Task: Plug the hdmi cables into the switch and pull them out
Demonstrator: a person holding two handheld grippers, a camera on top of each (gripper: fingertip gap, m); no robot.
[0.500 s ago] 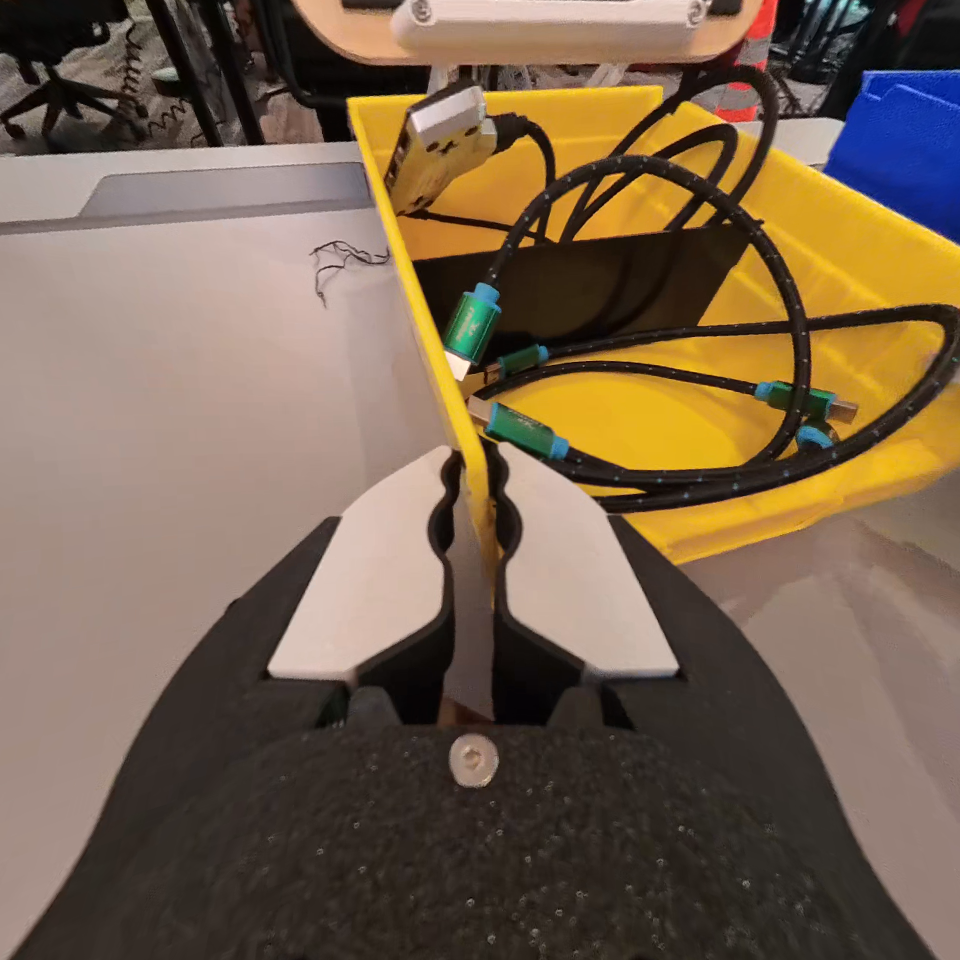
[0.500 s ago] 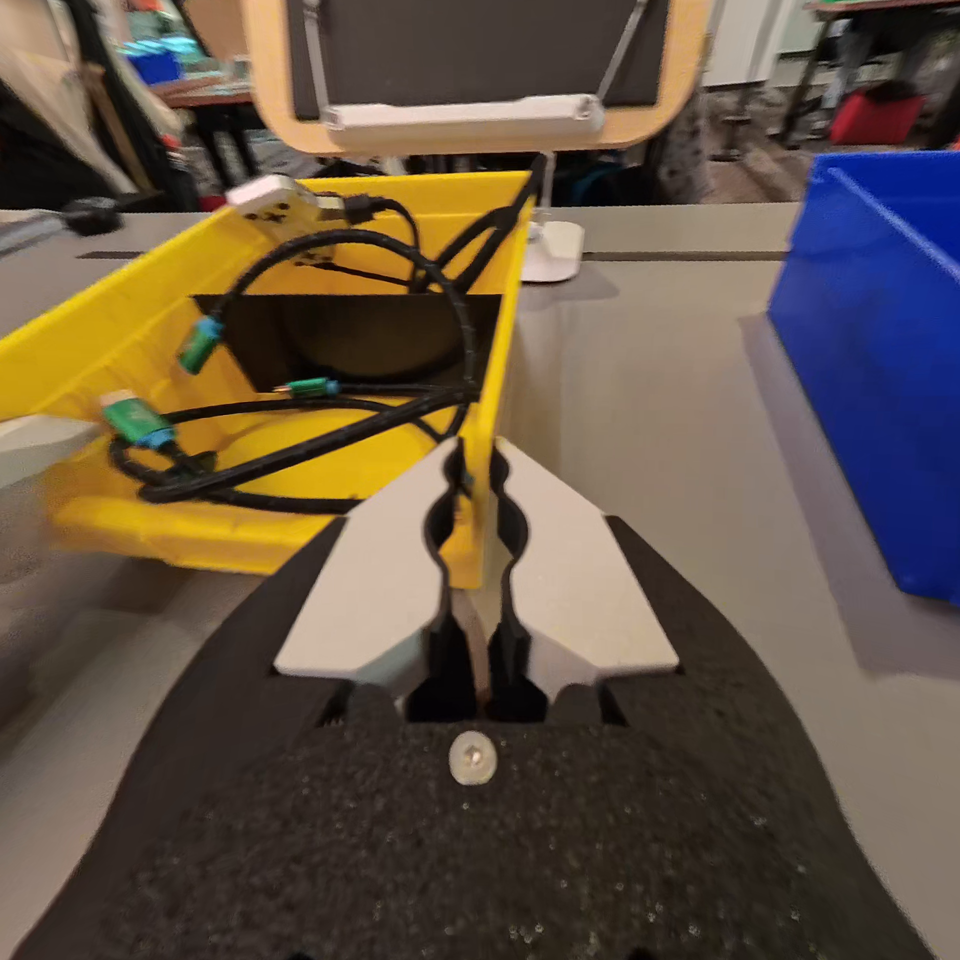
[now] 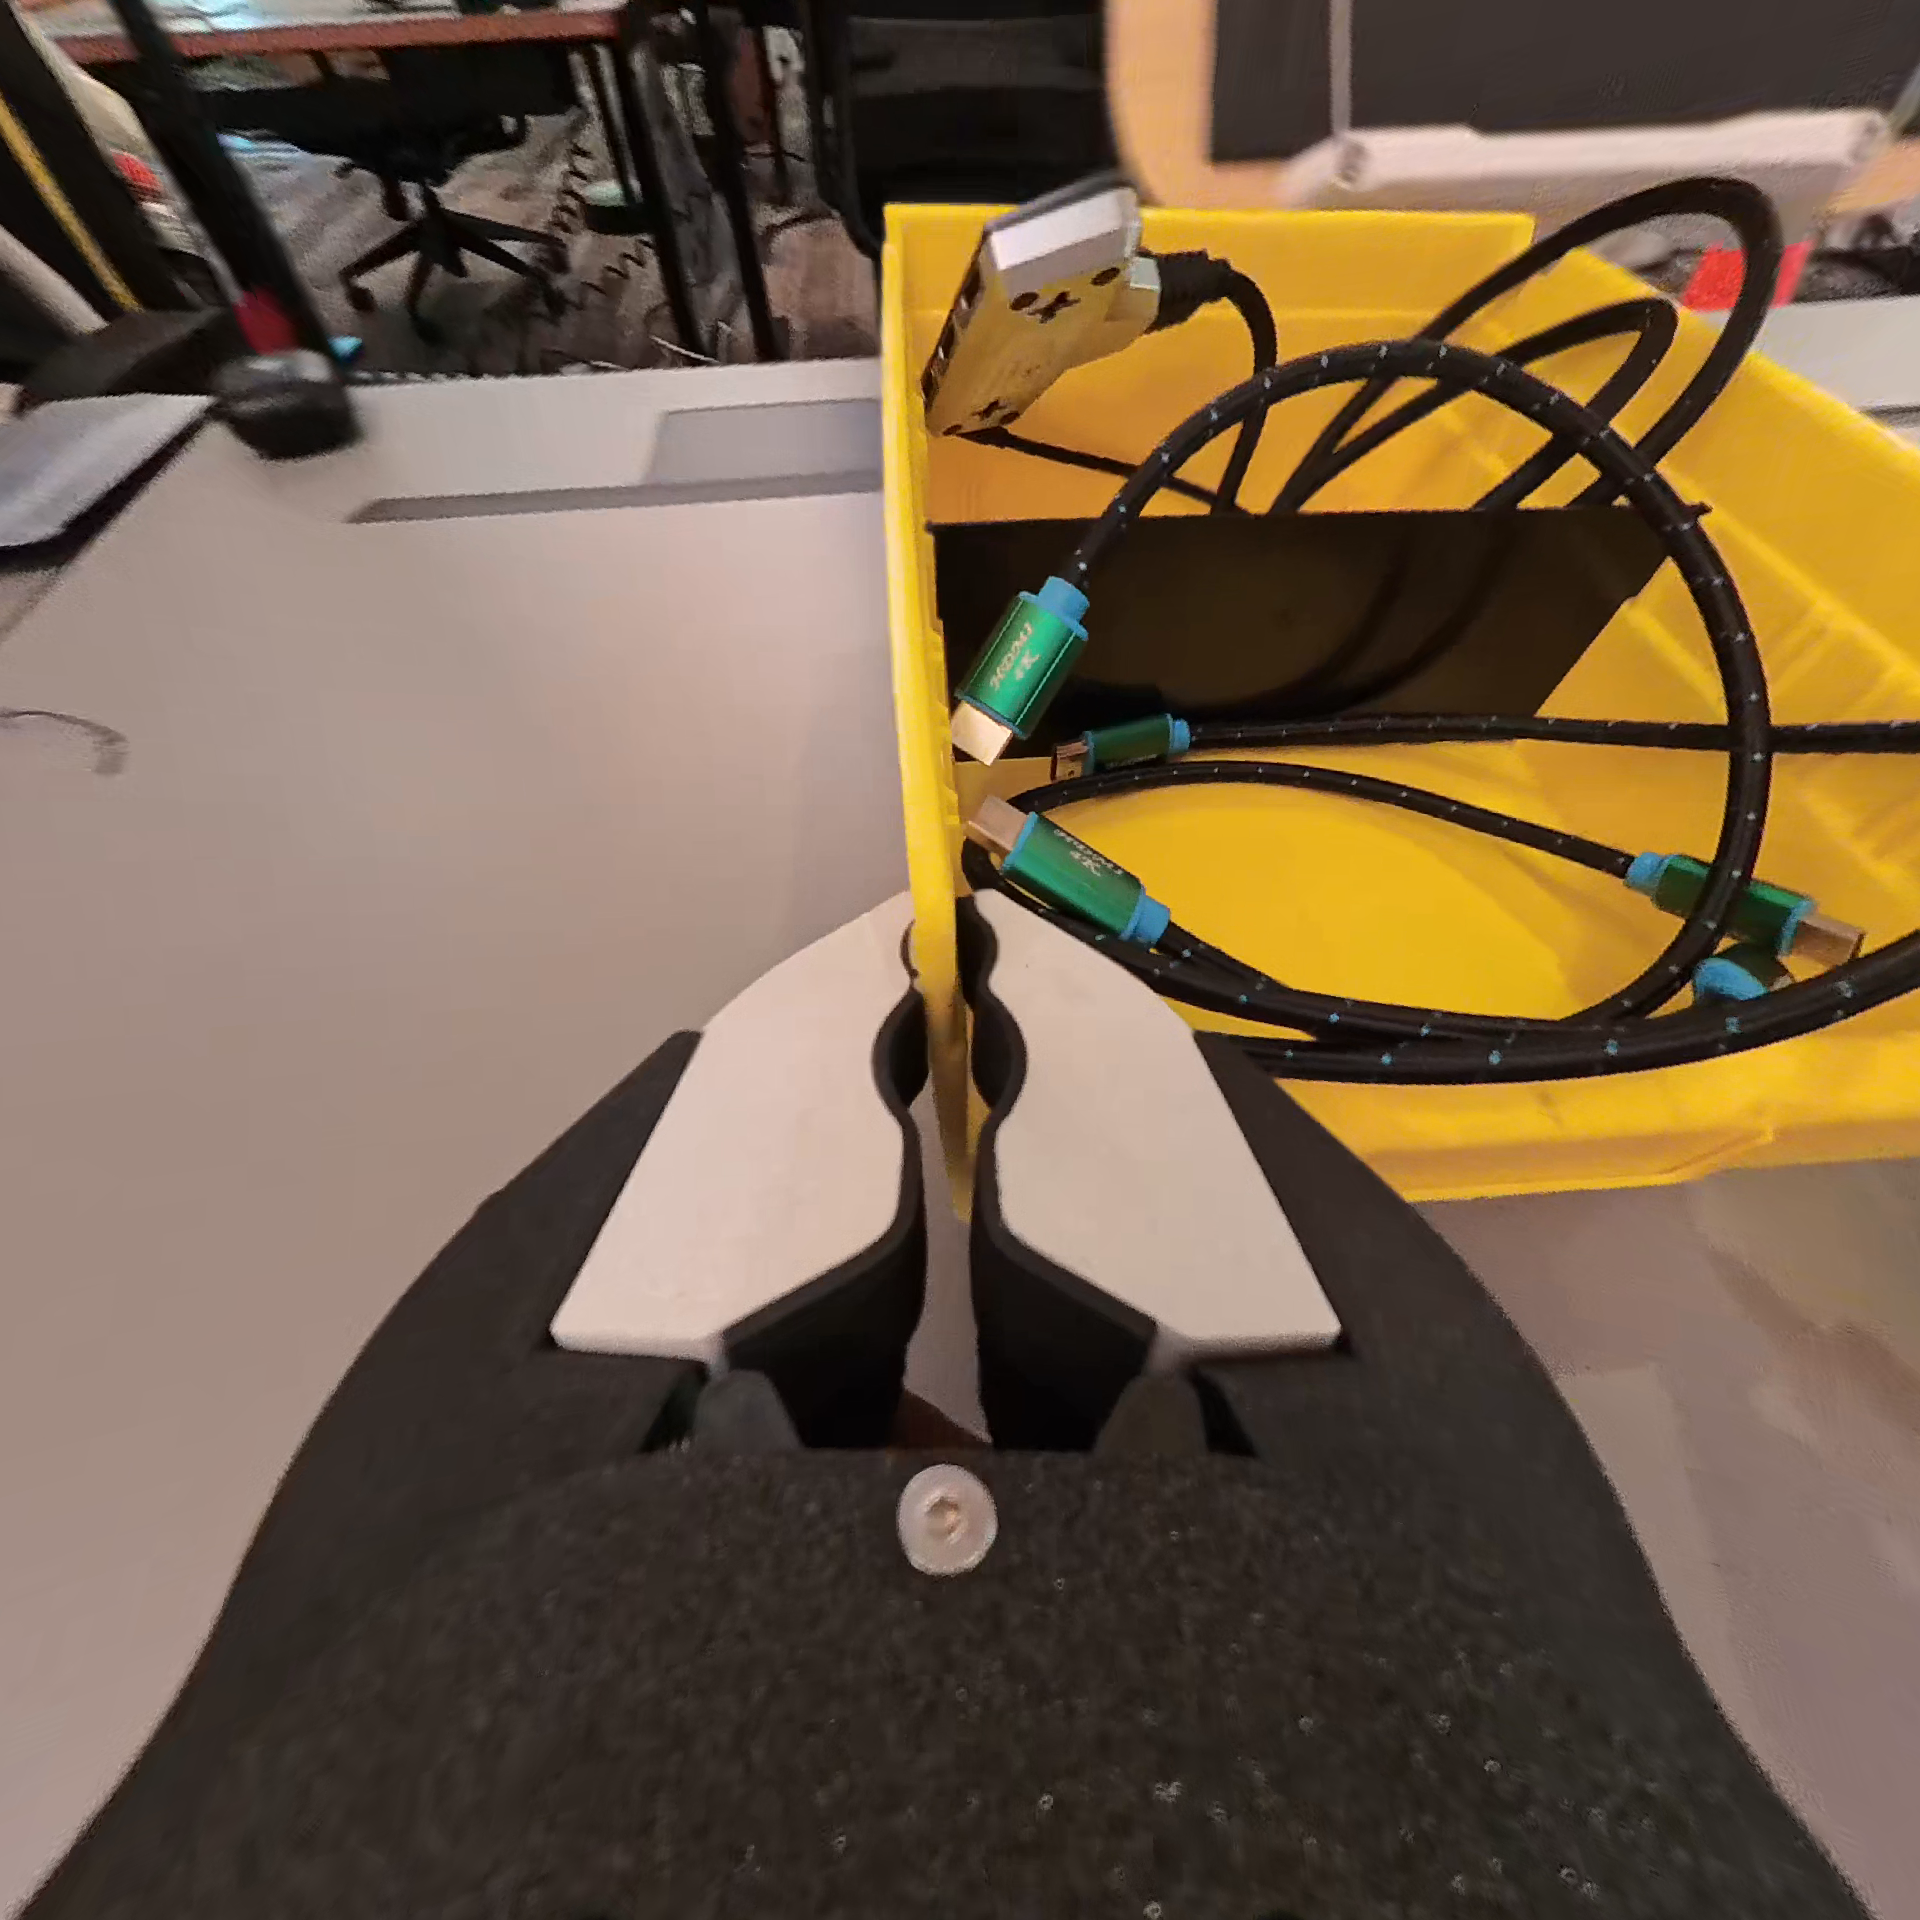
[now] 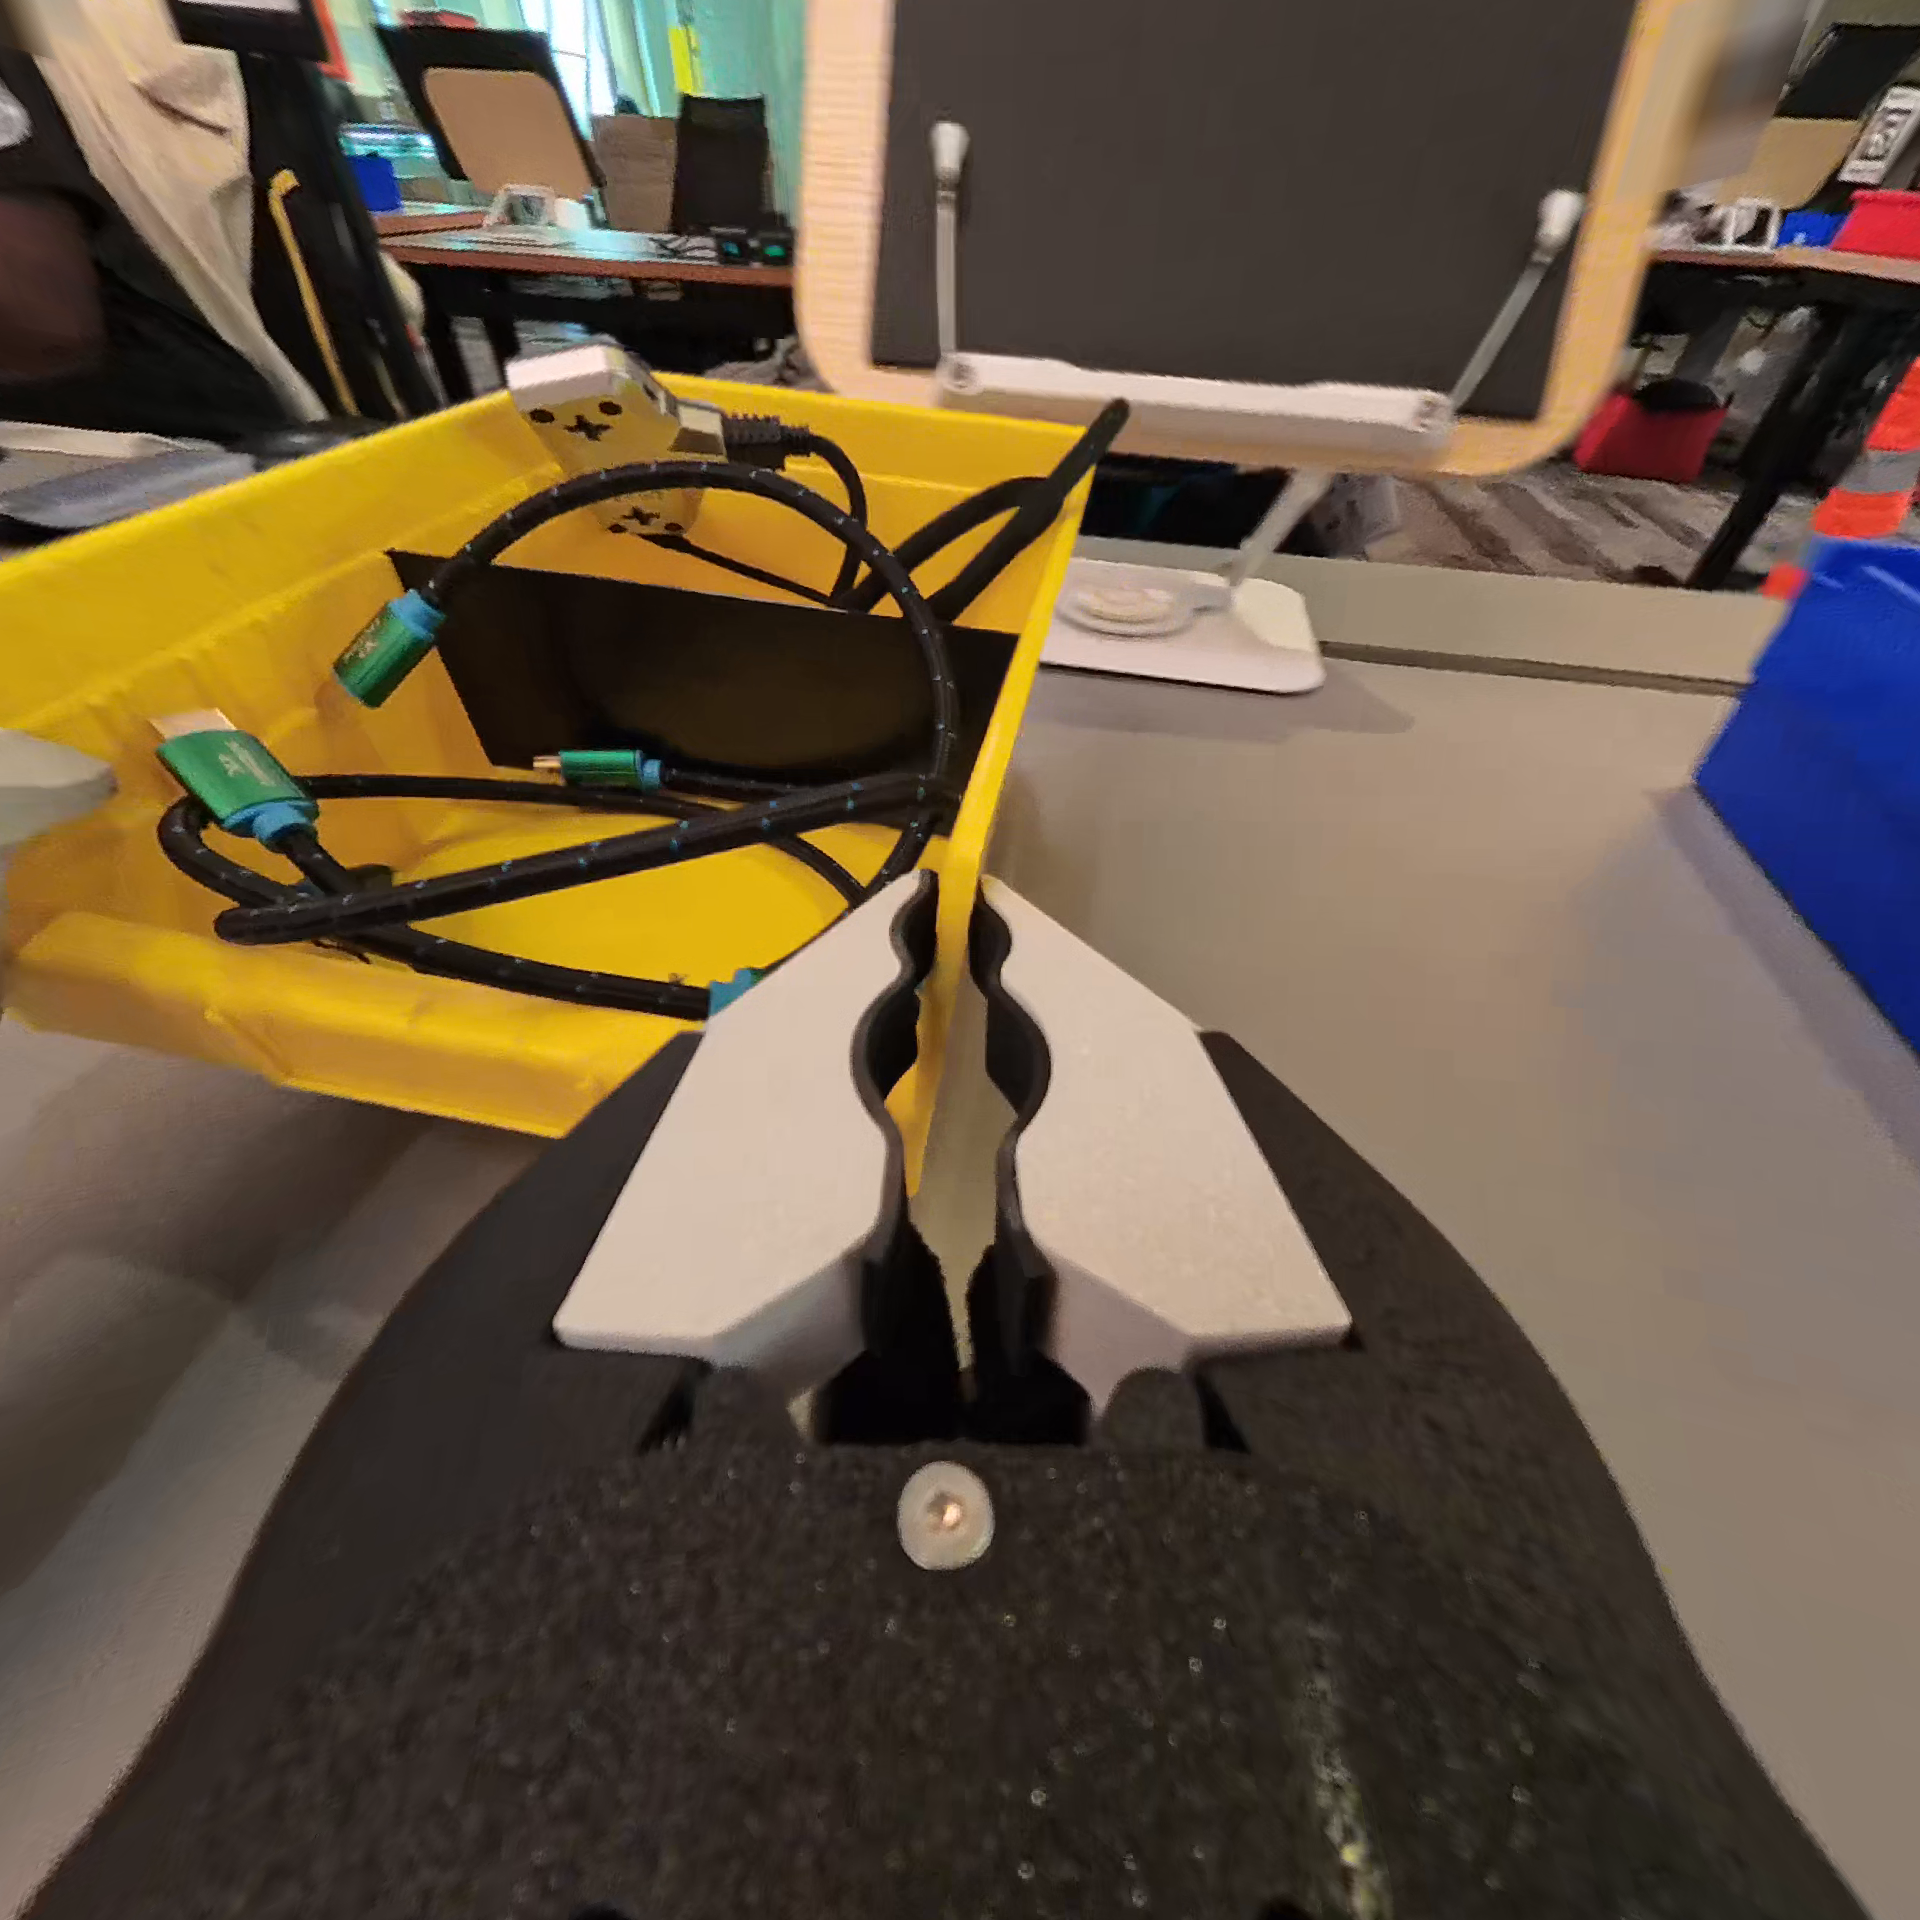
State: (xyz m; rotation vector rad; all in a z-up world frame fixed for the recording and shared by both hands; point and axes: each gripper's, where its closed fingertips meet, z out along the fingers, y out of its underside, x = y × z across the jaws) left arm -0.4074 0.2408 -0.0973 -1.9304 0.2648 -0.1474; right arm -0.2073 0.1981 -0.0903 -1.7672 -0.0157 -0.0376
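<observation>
Yellow bin [image 3: 1558,1164]: left gripper [image 3: 943,914] clamped on its left wall, right gripper [image 4: 951,894] clamped on its right wall. Inside the bin, coiled HDMI cables [image 3: 1756,665] lie loose; the silver switch [image 3: 1039,312] leans on the far-left rim. Bare grey table [image 3: 416,831] extends left of the bin; a blue bin [image 4: 1839,769] stands well right.

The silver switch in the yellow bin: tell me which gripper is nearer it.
Left. The left gripper clamps the wall beneath the silver switch; the right gripper clamps the opposite wall.
</observation>
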